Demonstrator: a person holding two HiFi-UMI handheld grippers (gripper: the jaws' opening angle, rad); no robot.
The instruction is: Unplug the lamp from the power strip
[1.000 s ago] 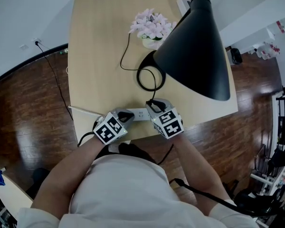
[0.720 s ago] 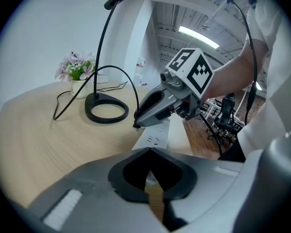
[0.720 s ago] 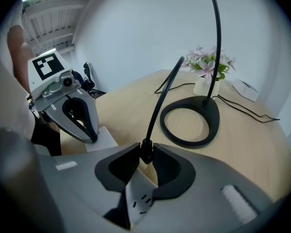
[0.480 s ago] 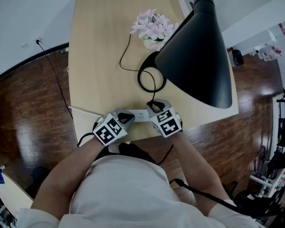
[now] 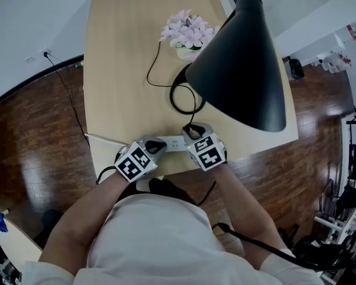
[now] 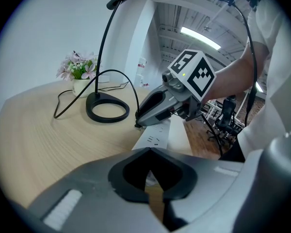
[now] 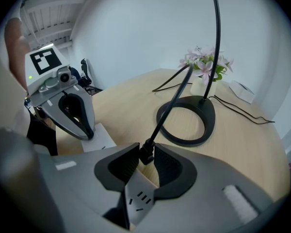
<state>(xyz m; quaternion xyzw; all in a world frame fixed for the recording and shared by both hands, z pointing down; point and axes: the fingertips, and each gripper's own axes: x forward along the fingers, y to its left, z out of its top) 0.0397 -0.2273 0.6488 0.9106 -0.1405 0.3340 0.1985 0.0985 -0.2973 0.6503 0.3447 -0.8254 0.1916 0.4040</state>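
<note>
In the head view the left gripper (image 5: 157, 145) and the right gripper (image 5: 191, 130) sit on the power strip (image 5: 175, 142) at the bench (image 5: 118, 70) edge, and the lamp (image 5: 243, 70) stands beyond them. In the left gripper view its jaws are closed on the power strip's end. In the right gripper view its jaws squeeze the black plug (image 7: 145, 154), with the power strip directly below.

1. Rectangular counter of pale, light-grained wood (image 5: 118, 70), seen from above in the head view.
2. Dark brown, glossy plank floor (image 5: 29, 141) on both sides of the counter, carrying soft reflections.
3. Plain white wall (image 5: 29, 10), met at the floor by a black skirting strip (image 5: 24, 88).
4. White wall socket (image 5: 45, 53) low on the wall; a thin black cable (image 5: 71, 105) runs from it across the floor.
5. Lit ceiling tube light (image 6: 200, 38) among exposed beams, left gripper view.
6. Black office chair (image 6: 226, 123) on the floor beyond the counter.
7. Black metal rack (image 5: 355, 153) at the right edge.
</note>
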